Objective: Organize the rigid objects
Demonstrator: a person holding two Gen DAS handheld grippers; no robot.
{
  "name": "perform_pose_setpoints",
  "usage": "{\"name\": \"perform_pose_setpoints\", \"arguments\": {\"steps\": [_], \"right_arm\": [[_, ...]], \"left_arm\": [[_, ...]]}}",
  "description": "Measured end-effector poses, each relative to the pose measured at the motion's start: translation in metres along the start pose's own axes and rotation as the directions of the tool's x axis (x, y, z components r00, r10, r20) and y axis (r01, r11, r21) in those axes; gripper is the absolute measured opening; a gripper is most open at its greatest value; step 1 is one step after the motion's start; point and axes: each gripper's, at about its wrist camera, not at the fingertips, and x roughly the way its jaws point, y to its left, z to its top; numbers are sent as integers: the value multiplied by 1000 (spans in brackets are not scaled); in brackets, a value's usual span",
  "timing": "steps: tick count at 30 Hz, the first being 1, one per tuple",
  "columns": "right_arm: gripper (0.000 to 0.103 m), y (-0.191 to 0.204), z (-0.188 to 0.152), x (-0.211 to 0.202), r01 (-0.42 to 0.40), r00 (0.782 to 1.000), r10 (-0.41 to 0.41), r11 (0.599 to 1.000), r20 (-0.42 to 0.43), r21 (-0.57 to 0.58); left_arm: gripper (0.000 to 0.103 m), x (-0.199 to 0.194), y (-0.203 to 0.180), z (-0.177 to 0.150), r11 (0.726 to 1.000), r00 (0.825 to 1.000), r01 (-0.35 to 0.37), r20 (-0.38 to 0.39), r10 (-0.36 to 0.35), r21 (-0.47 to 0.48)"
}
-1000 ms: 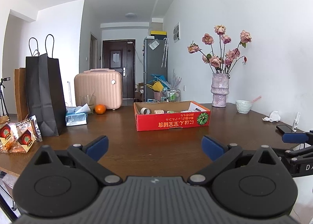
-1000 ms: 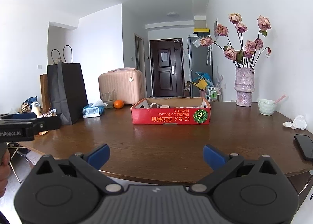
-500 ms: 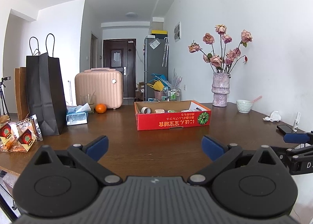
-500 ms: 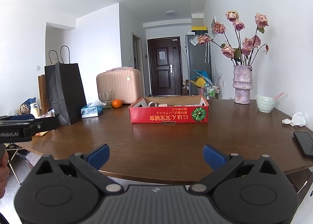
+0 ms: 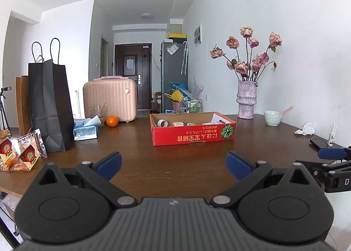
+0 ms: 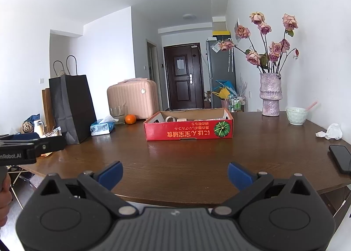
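A red cardboard box stands in the middle of the brown table. It holds a tape roll and several small items, mostly hidden by its wall. My left gripper is open and empty above the near table edge, well short of the box. My right gripper is open and empty at the near edge too. Each gripper shows at the side of the other's view.
A black paper bag, snack packets, a tissue pack, a glass and an orange are at the left. A vase of roses, a bowl, crumpled tissue and a phone are at the right.
Both views drift slightly; the right gripper has edged a little closer to the table. Both stay open and empty.
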Motion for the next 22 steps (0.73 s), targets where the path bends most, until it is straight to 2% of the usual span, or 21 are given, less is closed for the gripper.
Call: {"name": "perform_pose_setpoints", "arguments": {"steps": [15, 22], "right_arm": [[102, -2, -1, 2, 3, 1000, -3, 1000, -16, 10], [102, -2, -2, 1, 6, 1000, -6, 1000, -17, 13]], "left_arm": [[103, 0, -1, 0, 1000, 1000, 6, 3, -6, 4], [103, -4, -6, -3, 1000, 999, 8, 31, -8, 19]]}}
